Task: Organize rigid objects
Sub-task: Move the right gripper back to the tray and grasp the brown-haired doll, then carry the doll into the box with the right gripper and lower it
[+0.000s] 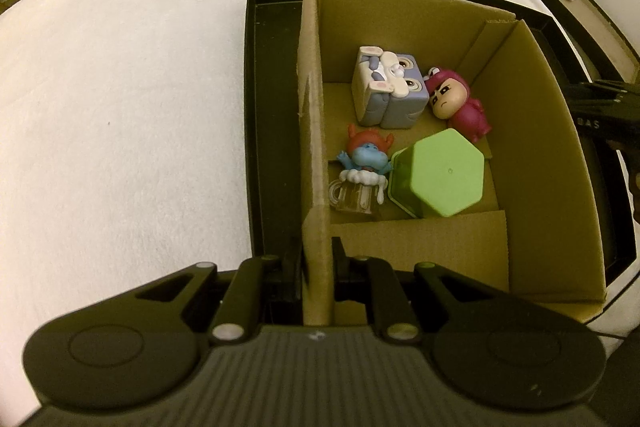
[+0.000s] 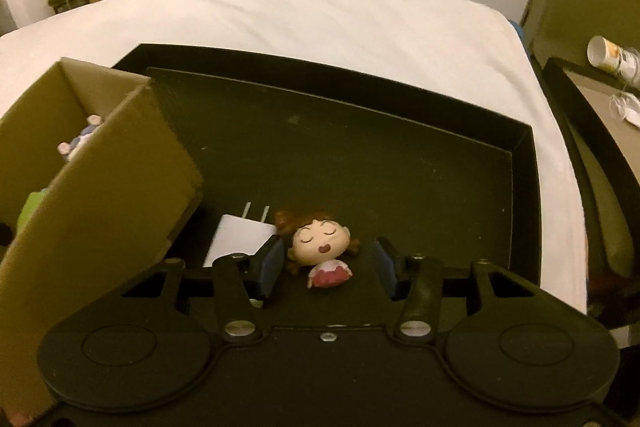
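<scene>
While the left gripper (image 1: 318, 267) is clamped on the near wall of the cardboard box (image 1: 532, 155), the right gripper (image 2: 326, 267) hangs spread wide around a sleeping doll figure (image 2: 320, 251) lying in the black tray (image 2: 520, 163), beside a white charger (image 2: 240, 239). Inside the box sit a grey cube toy (image 1: 390, 91), a pink figure (image 1: 460, 107), a blue figure (image 1: 362, 171) and a green hexagonal cup (image 1: 438, 173).
</scene>
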Tool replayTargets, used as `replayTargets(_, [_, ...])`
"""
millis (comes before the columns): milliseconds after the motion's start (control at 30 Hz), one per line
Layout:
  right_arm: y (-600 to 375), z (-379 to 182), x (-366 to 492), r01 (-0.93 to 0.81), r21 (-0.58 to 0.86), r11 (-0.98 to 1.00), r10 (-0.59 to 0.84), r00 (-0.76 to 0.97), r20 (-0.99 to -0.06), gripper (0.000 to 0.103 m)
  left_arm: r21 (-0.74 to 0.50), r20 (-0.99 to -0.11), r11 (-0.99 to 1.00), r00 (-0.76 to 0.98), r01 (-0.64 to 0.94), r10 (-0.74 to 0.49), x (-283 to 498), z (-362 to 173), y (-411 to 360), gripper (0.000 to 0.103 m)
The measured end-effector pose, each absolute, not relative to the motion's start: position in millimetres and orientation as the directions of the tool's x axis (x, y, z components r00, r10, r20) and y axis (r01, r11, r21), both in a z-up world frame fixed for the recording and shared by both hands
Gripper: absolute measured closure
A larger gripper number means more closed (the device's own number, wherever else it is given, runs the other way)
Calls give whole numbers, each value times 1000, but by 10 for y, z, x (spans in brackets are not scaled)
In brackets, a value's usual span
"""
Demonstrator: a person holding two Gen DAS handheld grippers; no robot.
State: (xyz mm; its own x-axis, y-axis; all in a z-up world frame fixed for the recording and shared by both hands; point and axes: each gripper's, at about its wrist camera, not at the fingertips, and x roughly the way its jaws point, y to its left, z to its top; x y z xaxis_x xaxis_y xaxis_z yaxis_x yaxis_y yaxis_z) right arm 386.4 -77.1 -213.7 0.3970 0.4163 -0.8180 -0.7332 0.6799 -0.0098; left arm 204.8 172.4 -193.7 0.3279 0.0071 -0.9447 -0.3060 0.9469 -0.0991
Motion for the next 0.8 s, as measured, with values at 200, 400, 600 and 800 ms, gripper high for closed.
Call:
replayTargets(200, [-695, -2216, 3902, -739, -37, 673, 397, 404, -824, 56, -103, -944, 946, 331, -306, 4, 2034, -1934, 1737, 91])
replayTargets(400, [-682, -2169, 3856, -749, -39, 662, 414, 408, -814, 63, -105, -944, 946, 331, -307, 3, 2032, -1930, 1746, 91])
replayTargets(600, [-723, -1999, 3726, -763, -41, 645, 441, 415, -796, 63, -106, -943, 946, 332, -307, 2, 2032, -1925, 1746, 91])
replayTargets(800, [-698, -1723, 3600, -770, -39, 636, 474, 431, -768, 63, -106, -942, 945, 335, -308, 4, 2024, -1921, 1740, 91])
